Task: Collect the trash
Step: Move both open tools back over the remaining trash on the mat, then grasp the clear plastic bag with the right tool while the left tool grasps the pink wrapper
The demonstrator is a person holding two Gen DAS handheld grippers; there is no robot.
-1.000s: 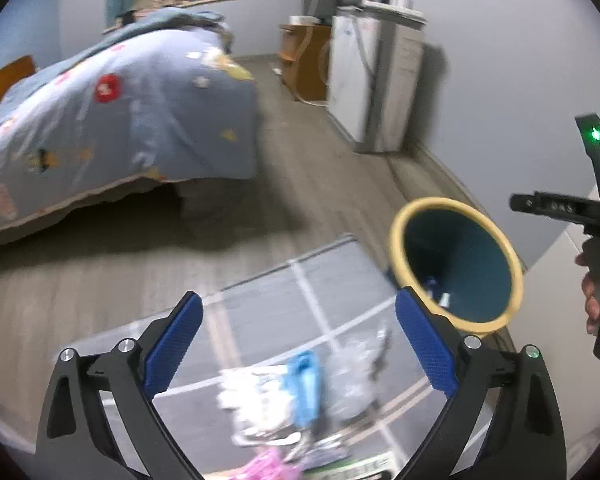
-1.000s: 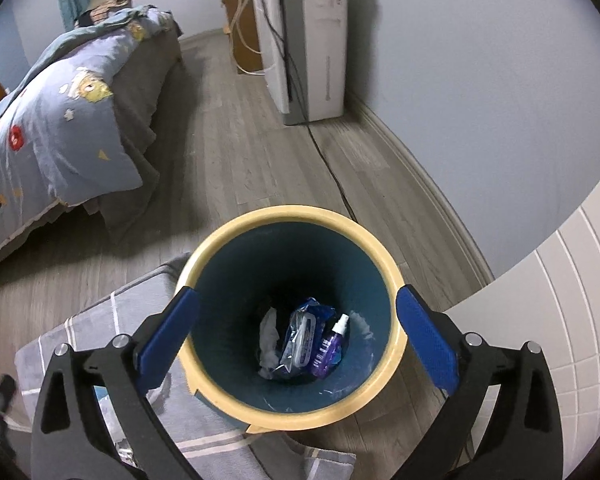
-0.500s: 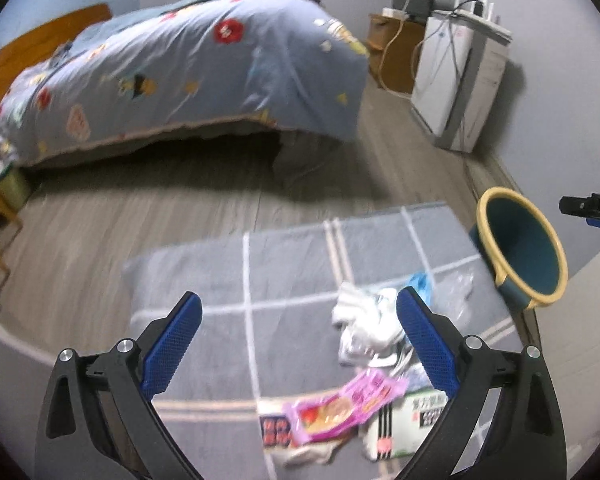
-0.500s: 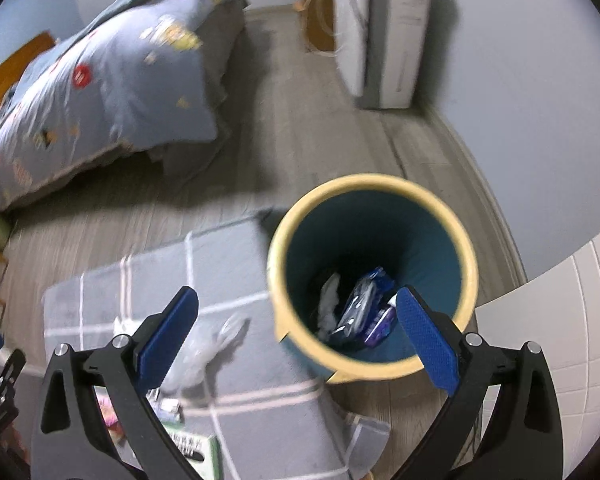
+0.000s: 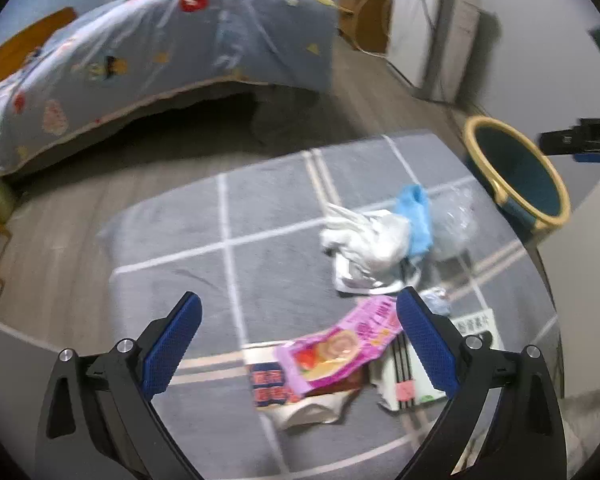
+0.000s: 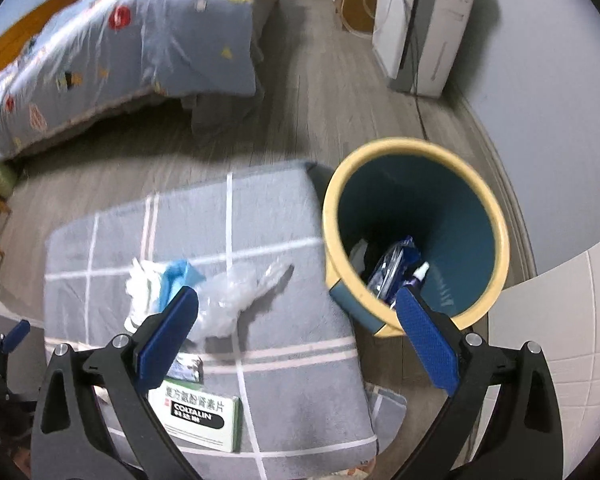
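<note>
Left gripper [image 5: 298, 334]: blue-padded jaws spread wide and empty, poised over a glossy pink snack wrapper [image 5: 342, 350] lying flat on the rug.
Right gripper [image 6: 296, 330]: jaws likewise wide apart, nothing between them, aimed at the gap between the litter and the bin.
Nearest litter: the pink wrapper overlaps a red-and-blue printed packet [image 5: 269, 385]; a white-and-green cardboard medicine box [image 6: 198, 416] sits just beside them.
Handling: the wrapper looks light, thin and slippery, so a pinch on its free upper end seems the surest hold; the box is stiff and should take a grip across its narrow edge.
Mid-pile: a crumpled white plastic bag [image 5: 364, 236], a soft blue glove-like scrap [image 5: 416, 216] (motion blur leaves its identity uncertain) and a clear crinkled plastic bag [image 6: 236, 300], all limp and light.
Surface: grey rug with pale grid lines [image 5: 180, 224].
Destination: teal waste bin with a yellow rim [image 6: 416, 236] off the rug's corner, already holding a few items.
Background: bed under a blue patterned quilt [image 5: 160, 52].
</note>
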